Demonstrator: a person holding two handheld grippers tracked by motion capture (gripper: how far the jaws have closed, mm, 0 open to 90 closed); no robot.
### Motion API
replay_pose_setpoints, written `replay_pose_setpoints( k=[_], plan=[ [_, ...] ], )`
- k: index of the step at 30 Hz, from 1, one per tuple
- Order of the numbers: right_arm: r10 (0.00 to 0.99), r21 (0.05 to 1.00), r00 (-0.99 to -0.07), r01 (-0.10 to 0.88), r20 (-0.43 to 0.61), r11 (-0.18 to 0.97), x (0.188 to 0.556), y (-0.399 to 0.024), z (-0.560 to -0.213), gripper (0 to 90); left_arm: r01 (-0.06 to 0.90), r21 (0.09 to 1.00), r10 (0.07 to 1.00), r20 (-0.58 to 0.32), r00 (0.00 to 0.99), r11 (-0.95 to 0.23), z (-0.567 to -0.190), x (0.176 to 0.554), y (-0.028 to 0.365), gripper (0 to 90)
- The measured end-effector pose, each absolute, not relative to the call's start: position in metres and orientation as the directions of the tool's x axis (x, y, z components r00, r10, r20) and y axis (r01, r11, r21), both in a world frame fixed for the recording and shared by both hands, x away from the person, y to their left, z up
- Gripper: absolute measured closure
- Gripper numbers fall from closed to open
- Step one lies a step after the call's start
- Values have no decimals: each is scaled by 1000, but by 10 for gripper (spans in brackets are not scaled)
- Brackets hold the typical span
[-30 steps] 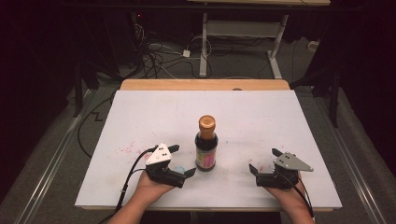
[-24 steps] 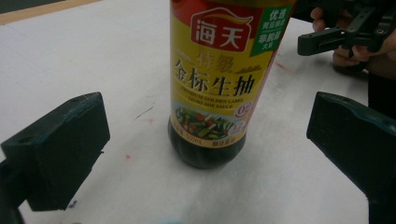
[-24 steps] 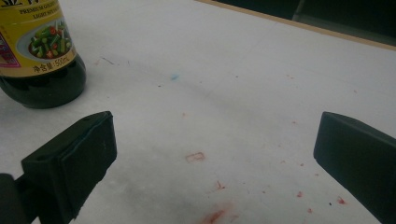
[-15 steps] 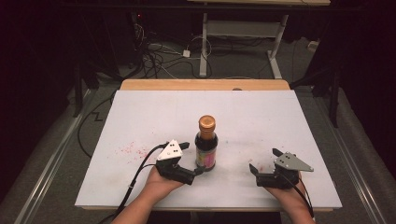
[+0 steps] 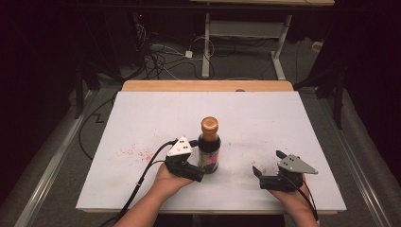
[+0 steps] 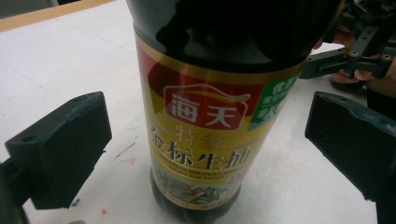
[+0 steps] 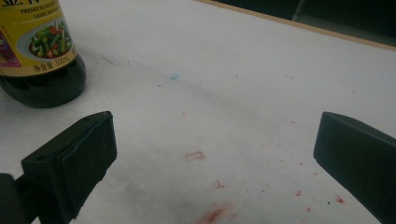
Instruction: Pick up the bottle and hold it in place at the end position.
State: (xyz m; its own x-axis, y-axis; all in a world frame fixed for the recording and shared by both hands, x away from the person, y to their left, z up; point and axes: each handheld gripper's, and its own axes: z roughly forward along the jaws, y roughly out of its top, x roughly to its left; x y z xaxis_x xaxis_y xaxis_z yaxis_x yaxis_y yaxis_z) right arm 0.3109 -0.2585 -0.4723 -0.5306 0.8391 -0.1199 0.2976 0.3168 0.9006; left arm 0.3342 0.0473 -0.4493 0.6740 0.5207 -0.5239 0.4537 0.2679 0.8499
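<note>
From the high view, your dark glass soy sauce bottle with the copper-coloured cap [image 5: 209, 145] is standing upright on the white table board [image 5: 142, 113], a bit near of the middle. Your left gripper [image 5: 195, 161] sits right up against the bottle's left side, jaws spread around its lower body, not clamped yet. Your right gripper [image 5: 267, 164] is well off to the right, near the front edge, jaws apart and holding nothing.

In the left gripper view the bottle [image 6: 210, 116] sits dead centre between the two black jaws, yellow-and-red label facing you, with clear gaps on both sides. Your right gripper [image 6: 359, 44] shows far back at the top right.

In the right gripper view the jaws are wide open over bare board with some reddish smudges [image 7: 210, 212], and the bottle's base [image 7: 42, 56] is off at the far left.
</note>
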Motion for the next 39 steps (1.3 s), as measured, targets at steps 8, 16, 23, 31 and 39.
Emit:
replay_pose_setpoints(
  k=[8, 16, 23, 31, 39],
  plan=[
    [841, 900, -529, 301, -117, 315, 311, -258, -472, 5, 451, 853, 517, -519, 681, 263, -446, 338, 40, 65],
    [839, 900, -530, 300, -119, 317, 311, -259, -473, 4, 438, 860, 519, -507, 688, 261, -440, 337, 37, 255],
    [840, 900, -530, 304, -114, 313, 311, -259, -474, 5, 412, 890, 531, -450, 718, 196, -441, 337, 41, 282],
    [843, 902, -527, 304, -109, 307, 311, -261, -473, 5, 418, 889, 535, -448, 716, 184, -440, 338, 40, 293],
    [846, 904, -522, 305, -106, 301, 311, -263, -472, 5, 404, 883, 544, -465, 698, 237, -431, 349, 41, 294]
  ],
)
